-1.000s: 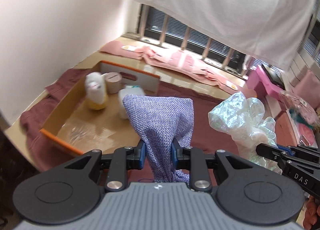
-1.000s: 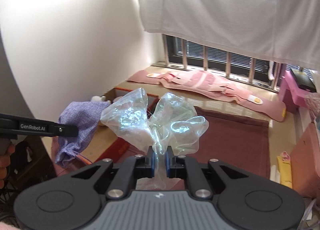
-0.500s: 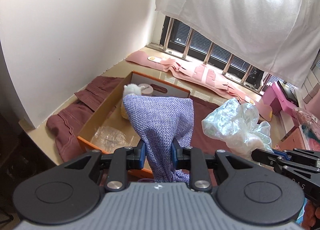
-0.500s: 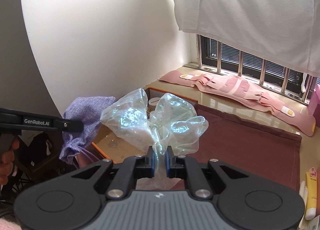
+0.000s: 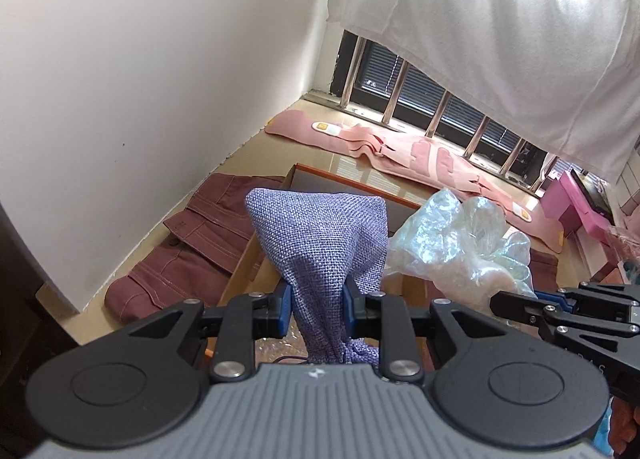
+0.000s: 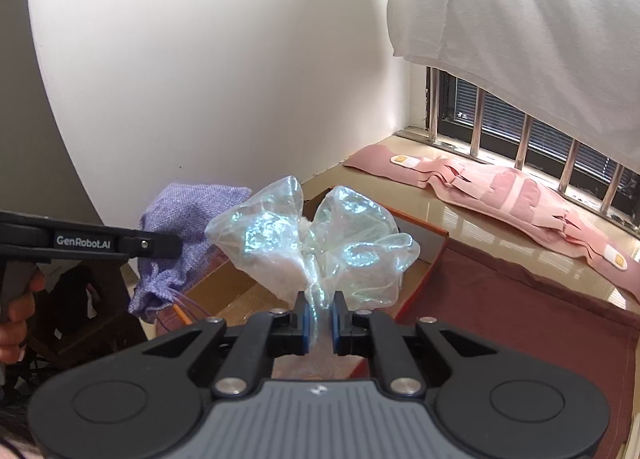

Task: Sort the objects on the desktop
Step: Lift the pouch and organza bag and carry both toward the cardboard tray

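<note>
Both grippers have risen, the orange-edged cardboard box (image 5: pixel 352 183) dropping below. Left gripper (image 5: pixel 317 299) fingers pinch the purple woven pouch (image 5: pixel 320 235); right gripper (image 6: pixel 319 317) fingers pinch the iridescent plastic bag (image 6: pixel 316 243). Firm, steady grips would likely prevent slipping.

Colour rundown: the pouch (image 5: pixel 320 235) in the left claw (image 5: pixel 316 305) is lavender-purple with a coarse woven texture, and thin orange and purple cords (image 6: pixel 182 309) dangle from its gathered end. The plastic bag (image 6: pixel 316 243) in the right claw (image 6: pixel 319 317) is clear with a blue-green iridescent sheen. Both claws are black with blue pads (image 6: pixel 306 323) and a ribbed grey body. The box (image 6: pixel 424 231) is brown cardboard inside with an orange rim. Under it lies a maroon cloth (image 5: pixel 192 235) with pale stitching. The bench (image 6: pixel 472 227) is glossy tan. Along its far edge sits a pink padded wrap (image 6: pixel 504 191) with white-and-yellow tags. Wall white, curtain (image 5: pixel 500 27) white, box (image 5: pixel 580 207) at the right edge hot pink.
</note>
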